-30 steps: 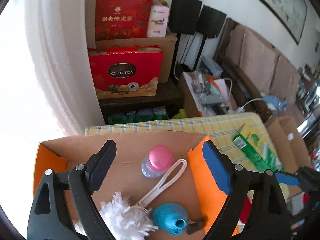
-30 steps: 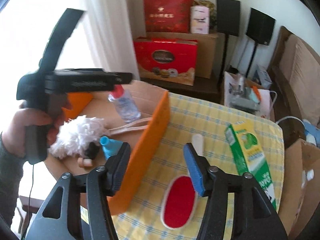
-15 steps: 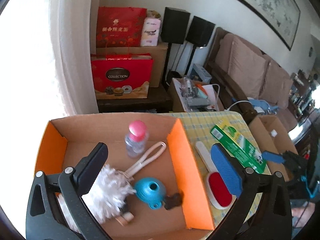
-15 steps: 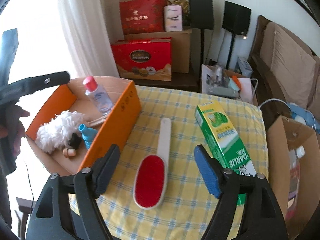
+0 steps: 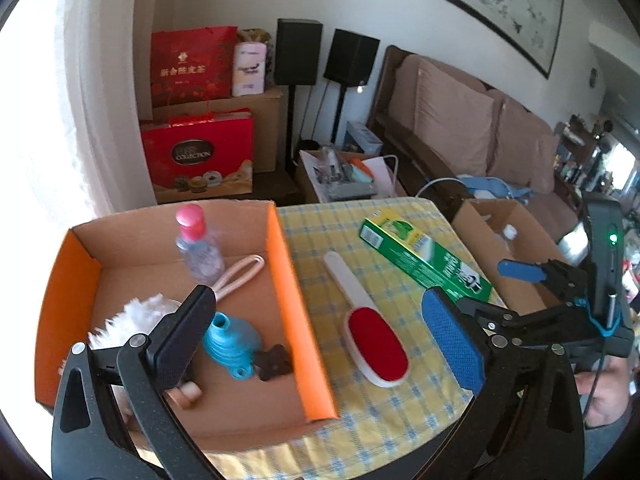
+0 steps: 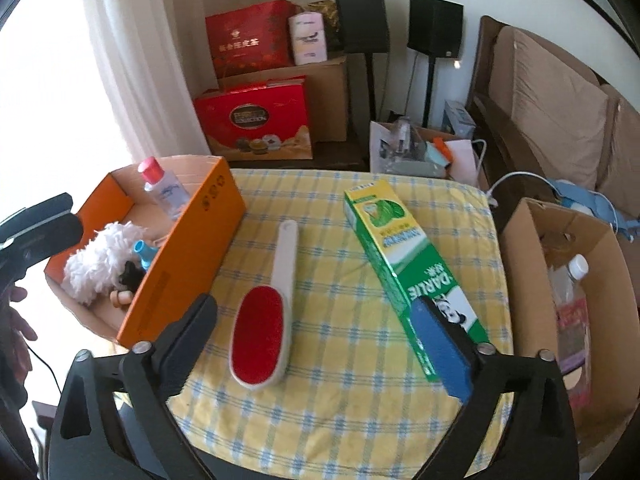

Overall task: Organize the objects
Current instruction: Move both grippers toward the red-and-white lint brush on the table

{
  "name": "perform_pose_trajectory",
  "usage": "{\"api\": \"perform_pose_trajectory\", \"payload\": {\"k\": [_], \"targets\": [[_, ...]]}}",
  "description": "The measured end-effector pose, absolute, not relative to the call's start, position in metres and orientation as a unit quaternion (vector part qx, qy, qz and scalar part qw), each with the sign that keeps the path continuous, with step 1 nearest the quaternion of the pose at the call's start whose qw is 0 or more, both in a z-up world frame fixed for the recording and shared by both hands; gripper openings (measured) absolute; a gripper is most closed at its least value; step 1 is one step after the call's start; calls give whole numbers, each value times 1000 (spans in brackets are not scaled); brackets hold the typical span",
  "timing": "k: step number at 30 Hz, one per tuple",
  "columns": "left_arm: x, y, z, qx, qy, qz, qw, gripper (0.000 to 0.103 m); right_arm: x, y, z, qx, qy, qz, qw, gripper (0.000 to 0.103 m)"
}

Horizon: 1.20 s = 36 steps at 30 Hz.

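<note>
On the yellow-and-white checked tablecloth (image 6: 344,360) a lint brush with a white plastic handle and an oval red pad (image 6: 266,312) is laid flat, pad up, its handle running toward the far edge. Just beside it, on its left, an open orange-sided cardboard box (image 6: 188,256) is set at the table's corner; on its right a long green toothpaste carton (image 6: 404,256) lies at a slant, apart from the brush.

Inside the box a clear bottle with a pink cap (image 5: 196,248) is stood upright, and a white fluffy duster with a looped pale handle (image 5: 136,316), a blue ribbed funnel-shaped piece (image 5: 232,340), a small dark flower-shaped item (image 5: 274,362) and a small wooden piece (image 5: 188,392) are seen on the floor of it.

The left gripper (image 5: 316,340) is held wide open with nothing gripped — the box wall and the brush are framed between its fingers. The right gripper (image 6: 320,344) is opening, its jaws already wide; the brush lies below and between them, untouched by the pads.

Beyond the table, red gift bags (image 6: 252,120), two black speakers on stands (image 6: 362,20), a brown sofa (image 5: 460,120) and a white curtain (image 6: 132,60) are visible — a brown cardboard box (image 6: 560,264) sits on the floor at the right.
</note>
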<state>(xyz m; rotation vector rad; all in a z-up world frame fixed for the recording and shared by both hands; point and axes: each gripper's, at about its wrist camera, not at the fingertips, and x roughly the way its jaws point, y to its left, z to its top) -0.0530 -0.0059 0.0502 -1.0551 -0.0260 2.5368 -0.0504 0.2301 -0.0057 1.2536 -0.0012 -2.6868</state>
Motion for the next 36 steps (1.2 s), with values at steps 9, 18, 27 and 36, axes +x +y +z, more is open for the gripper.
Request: {"api": "perform_pose_trajectory", "payload": {"k": [9, 18, 27, 36], "targets": [[-23, 7, 27, -388, -20, 902, 190, 103, -37, 233, -31, 434, 4, -897, 85, 102], [-9, 2, 11, -392, -22, 906, 156, 103, -35, 210, -62, 434, 10, -896, 95, 102], [-11, -6, 2, -397, -27, 907, 136, 103, -42, 192, -85, 437, 9, -894, 98, 102], [-16, -12, -3, -402, -35, 905, 133, 103, -51, 182, -94, 439, 14, -893, 95, 102]]}}
